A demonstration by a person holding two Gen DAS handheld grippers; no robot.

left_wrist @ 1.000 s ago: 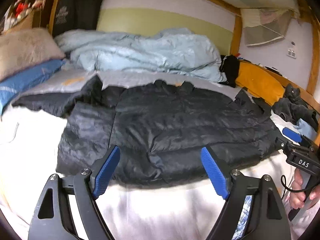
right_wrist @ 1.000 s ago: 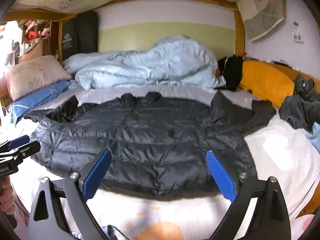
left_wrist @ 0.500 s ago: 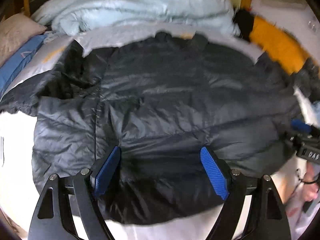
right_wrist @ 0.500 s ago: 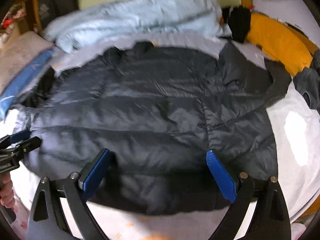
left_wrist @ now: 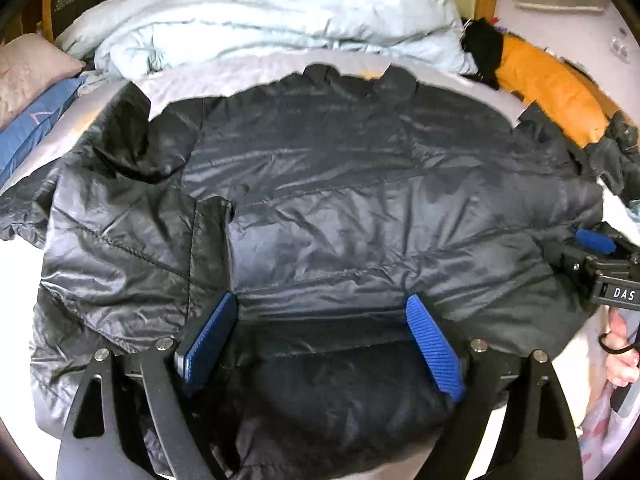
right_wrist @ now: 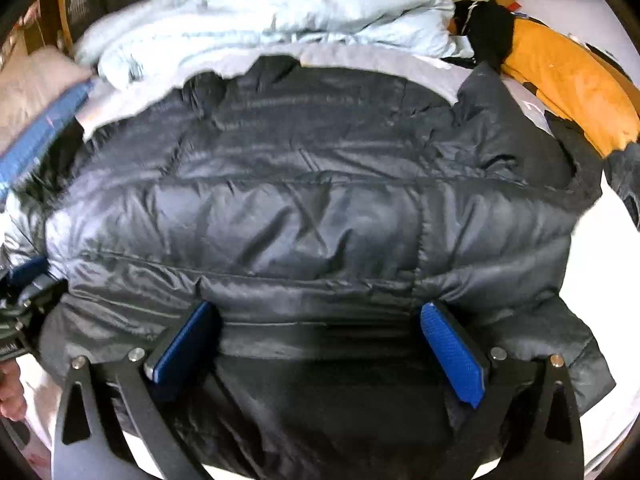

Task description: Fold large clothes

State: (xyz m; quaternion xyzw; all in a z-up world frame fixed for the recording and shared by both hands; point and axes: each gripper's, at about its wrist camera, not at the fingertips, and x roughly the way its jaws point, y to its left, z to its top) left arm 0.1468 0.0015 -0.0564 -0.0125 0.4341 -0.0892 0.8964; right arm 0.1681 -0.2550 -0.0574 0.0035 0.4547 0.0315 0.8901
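The dark puffer jacket (left_wrist: 360, 208) lies flat and unfolded across the bed (left_wrist: 256, 76), hem at the near edge. Left gripper (left_wrist: 322, 344) and right gripper (right_wrist: 316, 348) hover above the hem, fingers apart, right opening; all folds remain.

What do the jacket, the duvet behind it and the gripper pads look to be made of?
Jacket: thin woven synthetic shell, probably nylon or polyester, over padded fill; it has a soft sheen, fine crinkles and stitched puffy channels.
Duvet: pale blue matte fabric, likely cotton or microfibre, bunched in soft thick folds.
Pads: blue, finely ribbed, probably rubber or soft plastic, on black rigid fingers.
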